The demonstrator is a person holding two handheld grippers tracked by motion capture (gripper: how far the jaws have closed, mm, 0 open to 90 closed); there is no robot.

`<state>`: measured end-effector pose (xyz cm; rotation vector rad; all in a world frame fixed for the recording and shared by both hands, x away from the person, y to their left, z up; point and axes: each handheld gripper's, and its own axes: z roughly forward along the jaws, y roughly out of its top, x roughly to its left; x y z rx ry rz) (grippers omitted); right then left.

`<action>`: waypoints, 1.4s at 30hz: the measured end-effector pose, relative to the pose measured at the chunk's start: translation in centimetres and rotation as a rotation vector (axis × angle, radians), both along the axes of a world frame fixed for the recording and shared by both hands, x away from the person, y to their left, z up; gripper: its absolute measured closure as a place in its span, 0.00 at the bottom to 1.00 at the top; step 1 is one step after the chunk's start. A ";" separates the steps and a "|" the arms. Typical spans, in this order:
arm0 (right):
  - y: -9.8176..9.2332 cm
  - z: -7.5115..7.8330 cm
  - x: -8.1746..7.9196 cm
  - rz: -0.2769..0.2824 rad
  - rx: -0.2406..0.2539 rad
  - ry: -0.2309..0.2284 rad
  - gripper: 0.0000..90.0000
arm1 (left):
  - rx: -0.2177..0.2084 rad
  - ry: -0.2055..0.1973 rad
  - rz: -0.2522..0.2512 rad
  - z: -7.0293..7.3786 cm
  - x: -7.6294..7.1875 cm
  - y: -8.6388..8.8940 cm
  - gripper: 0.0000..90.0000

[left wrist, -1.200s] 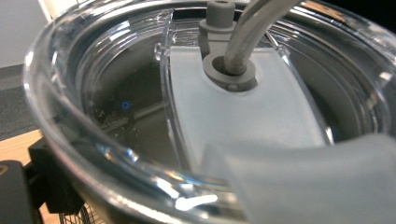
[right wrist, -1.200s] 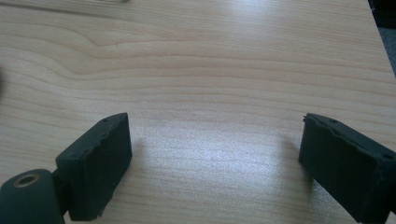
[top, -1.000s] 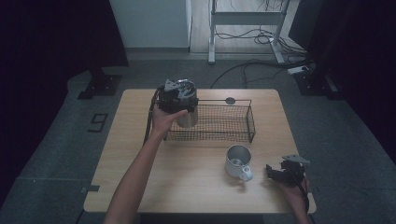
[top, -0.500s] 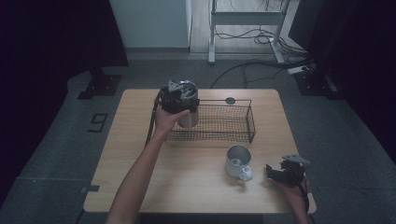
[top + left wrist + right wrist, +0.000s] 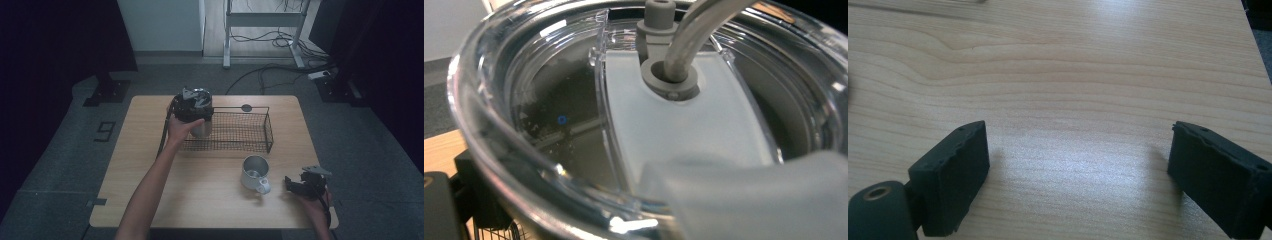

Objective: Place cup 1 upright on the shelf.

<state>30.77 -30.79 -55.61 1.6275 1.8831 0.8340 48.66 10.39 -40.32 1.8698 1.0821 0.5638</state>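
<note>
Gripping a steel tumbler (image 5: 202,126) with a clear lid (image 5: 574,125), the left gripper (image 5: 192,107) holds it over the wire basket's (image 5: 250,131) left end; the right gripper (image 5: 305,184) rests open, empty, beside a mug (image 5: 255,172).

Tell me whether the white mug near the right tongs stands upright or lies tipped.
Upright. In the high view the mug rests on the table with its round mouth facing up.

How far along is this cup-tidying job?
Nothing sits in the wire basket yet. In hand: the left tool holds a steel tumbler with a clear lid over the basket's left end. Left: the mug on the table, beside the open right tool.
</note>
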 end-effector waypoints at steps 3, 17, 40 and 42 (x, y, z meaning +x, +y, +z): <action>0.0 0.0 0.0 0.000 0.000 0.000 0.10 | 0.010 0.009 0.005 -0.5 0.2 0.1 0.04; 0.0 0.0 0.0 -0.001 0.000 -0.001 0.11 | 0.019 0.036 0.021 -1.9 0.7 0.1 0.04; 0.0 0.0 0.0 -0.003 -0.001 -0.002 0.11 | 0.032 0.077 0.032 -4.1 1.3 -0.2 0.04; 0.0 0.0 0.0 -0.004 -0.001 -0.001 0.11 | 0.035 0.081 0.032 -4.2 1.3 -0.3 0.04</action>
